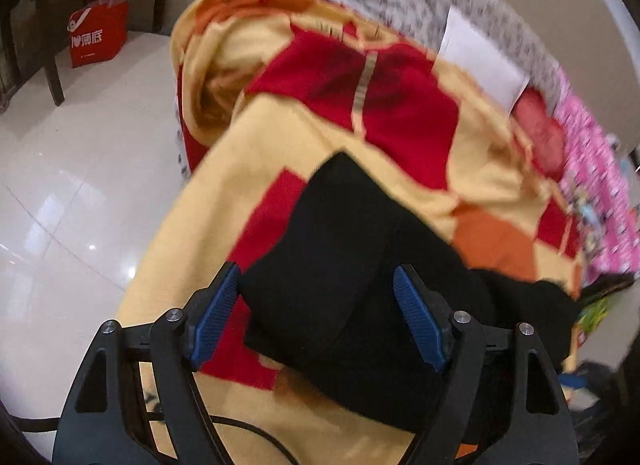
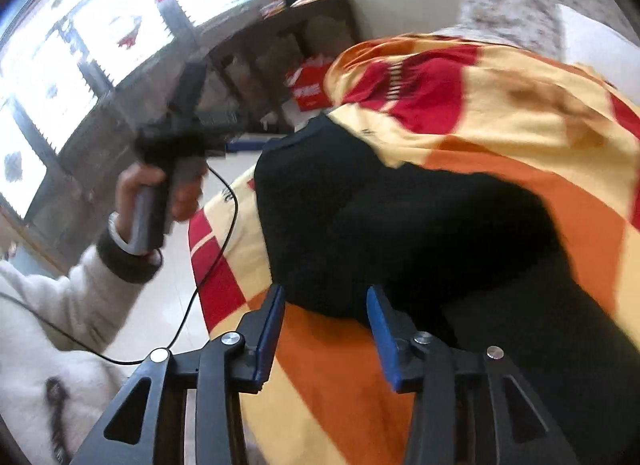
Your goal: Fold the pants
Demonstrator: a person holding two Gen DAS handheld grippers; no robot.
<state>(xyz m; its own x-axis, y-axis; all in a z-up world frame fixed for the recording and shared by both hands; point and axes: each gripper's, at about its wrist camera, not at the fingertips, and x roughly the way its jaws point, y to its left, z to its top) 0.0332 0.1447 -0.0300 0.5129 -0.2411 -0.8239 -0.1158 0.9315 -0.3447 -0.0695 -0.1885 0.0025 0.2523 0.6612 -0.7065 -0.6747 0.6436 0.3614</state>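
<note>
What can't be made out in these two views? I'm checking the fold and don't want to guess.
- Pants: all black and motion-blurred in both views, so fold lines, waistband and legs don't read.
- Pants' near end: left wrist view, behind the left tongs; right wrist view, cut off at the lower right edge.
- Red bag: logo text too small to read.
- Blanket: pattern smeared by blur.
- Right tongs: open; contact with the cloth is unclear.

Both wrist views look down close over the pants [image 1: 344, 265]; both share the blanket [image 1: 460, 185] filling frame centre.
</note>
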